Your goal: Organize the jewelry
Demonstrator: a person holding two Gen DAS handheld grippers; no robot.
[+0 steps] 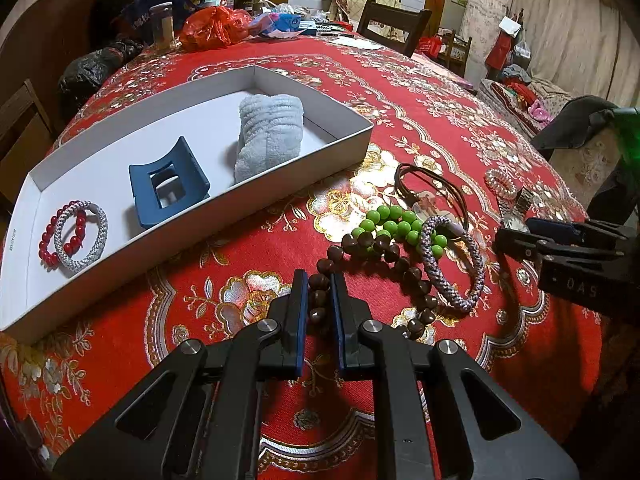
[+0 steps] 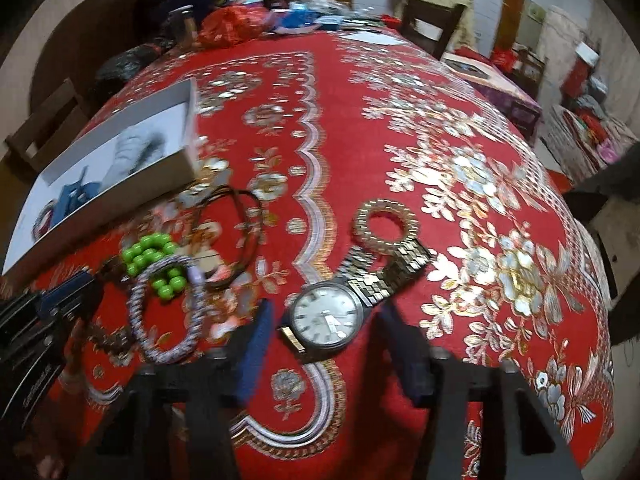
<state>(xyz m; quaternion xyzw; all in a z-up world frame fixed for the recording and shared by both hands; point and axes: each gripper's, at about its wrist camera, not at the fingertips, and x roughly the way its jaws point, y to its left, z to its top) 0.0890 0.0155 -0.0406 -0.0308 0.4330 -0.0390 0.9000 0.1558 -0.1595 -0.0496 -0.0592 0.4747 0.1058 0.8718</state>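
Because the brown bead strand (image 1: 384, 264) lies tangled under the green bead bracelet (image 1: 394, 222) and against the braided lilac band (image 1: 452, 264), lifting it may, in my judgement, drag those neighbours across the desk (image 1: 460, 128) or let beads slip from the narrow pinch. The left tongs (image 1: 320, 304) are pressed together on the near end of that strand, a few brown beads showing between the blue pads. The rest of the strand trails away to the right of them on the red cloth. The white tray (image 1: 352, 142), holding a red bead bracelet (image 1: 60, 236), a silver band (image 1: 82, 236), a blue clip (image 1: 168, 184) and a pale cloth roll (image 1: 268, 136), sits just left of the pile. The right tongs (image 2: 326, 328) stand spread, with the wristwatch (image 2: 326, 314) face lying between the fingers, not visibly gripped. That view is blurred, so a closing squeeze could land on the glass or skid the watch aside; its metal strap runs up to a gold stretch bracelet (image 2: 380, 224) just beyond.
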